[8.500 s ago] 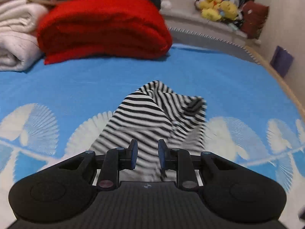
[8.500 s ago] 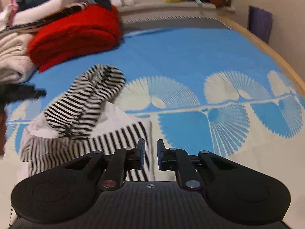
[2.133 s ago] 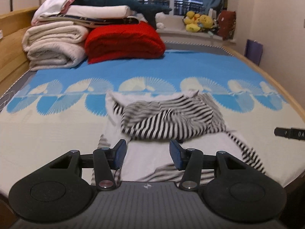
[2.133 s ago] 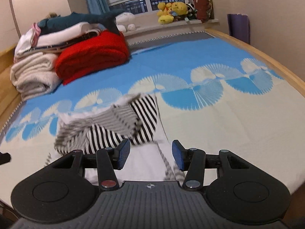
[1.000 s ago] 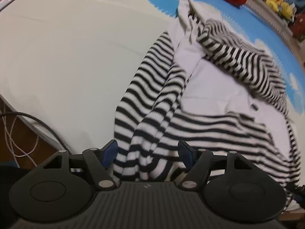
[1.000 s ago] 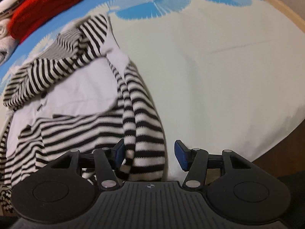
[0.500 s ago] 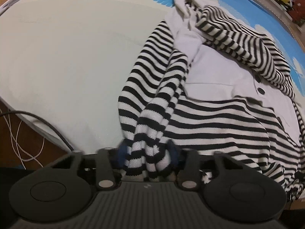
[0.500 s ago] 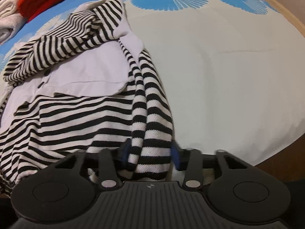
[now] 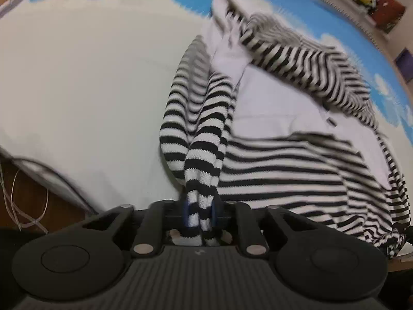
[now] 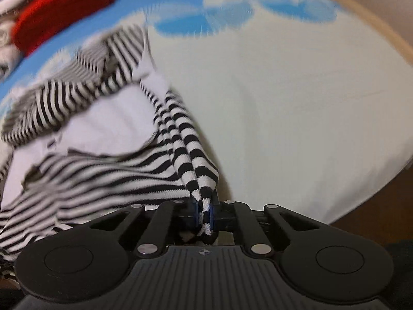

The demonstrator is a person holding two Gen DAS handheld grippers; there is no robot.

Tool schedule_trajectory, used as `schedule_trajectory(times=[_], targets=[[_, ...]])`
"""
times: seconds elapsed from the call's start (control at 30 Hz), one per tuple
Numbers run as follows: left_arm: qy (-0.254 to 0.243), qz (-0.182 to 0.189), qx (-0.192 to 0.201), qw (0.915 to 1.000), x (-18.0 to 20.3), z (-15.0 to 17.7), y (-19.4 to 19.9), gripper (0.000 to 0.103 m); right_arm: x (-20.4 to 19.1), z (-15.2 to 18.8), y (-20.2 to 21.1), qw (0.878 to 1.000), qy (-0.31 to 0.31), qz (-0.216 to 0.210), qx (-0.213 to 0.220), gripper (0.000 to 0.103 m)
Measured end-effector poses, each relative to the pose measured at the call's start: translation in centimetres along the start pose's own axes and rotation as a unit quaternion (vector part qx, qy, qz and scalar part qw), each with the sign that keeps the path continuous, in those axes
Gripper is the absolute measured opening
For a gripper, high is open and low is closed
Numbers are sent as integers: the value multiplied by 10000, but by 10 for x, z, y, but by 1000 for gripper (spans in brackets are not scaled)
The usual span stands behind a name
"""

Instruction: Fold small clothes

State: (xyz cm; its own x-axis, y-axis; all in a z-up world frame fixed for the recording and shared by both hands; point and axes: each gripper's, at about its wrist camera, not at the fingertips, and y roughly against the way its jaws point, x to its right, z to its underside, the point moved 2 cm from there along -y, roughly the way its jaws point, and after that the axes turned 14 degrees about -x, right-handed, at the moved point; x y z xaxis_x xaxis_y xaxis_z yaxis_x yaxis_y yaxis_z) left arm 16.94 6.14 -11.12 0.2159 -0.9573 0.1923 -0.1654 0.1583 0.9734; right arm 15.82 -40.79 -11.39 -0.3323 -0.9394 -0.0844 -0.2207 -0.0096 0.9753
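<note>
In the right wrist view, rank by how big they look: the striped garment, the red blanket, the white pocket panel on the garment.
1. striped garment
2. white pocket panel
3. red blanket, though it lies farther from the camera and is partly cropped, so its true size is unsure.

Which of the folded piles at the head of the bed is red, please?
The red blanket, folded; the white bedding beside it is pale.

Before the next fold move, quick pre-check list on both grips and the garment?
1. Left gripper shut on a cuff of the striped garment: ok.
2. Right gripper shut on the other cuff: ok.
3. Sleeves untwisted: cannot tell, both look bunched.
4. Garment body flat on the bed: not ok, hood and front are rumpled.
5. Red blanket apart from the garment: ok.
</note>
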Motion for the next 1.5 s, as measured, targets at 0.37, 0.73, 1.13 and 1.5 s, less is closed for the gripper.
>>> schedule_trajectory(times=[0.37,0.73,1.13,1.5], targets=[[-123,-284,-188,9993,-1,3,-6,34,-7,0,-10,9995,40,182,-260,44],[-160,-266,-179,9994,2,3,-8,33,-18,6,-4,9990,413,89,-155,11],[-232,-294,-173,9991,4,3,-8,33,-19,6,-7,9988,431,131,-202,17],[-372,-271,-110,9989,9,4,-7,20,-15,5,-2,9994,348,45,-70,9]])
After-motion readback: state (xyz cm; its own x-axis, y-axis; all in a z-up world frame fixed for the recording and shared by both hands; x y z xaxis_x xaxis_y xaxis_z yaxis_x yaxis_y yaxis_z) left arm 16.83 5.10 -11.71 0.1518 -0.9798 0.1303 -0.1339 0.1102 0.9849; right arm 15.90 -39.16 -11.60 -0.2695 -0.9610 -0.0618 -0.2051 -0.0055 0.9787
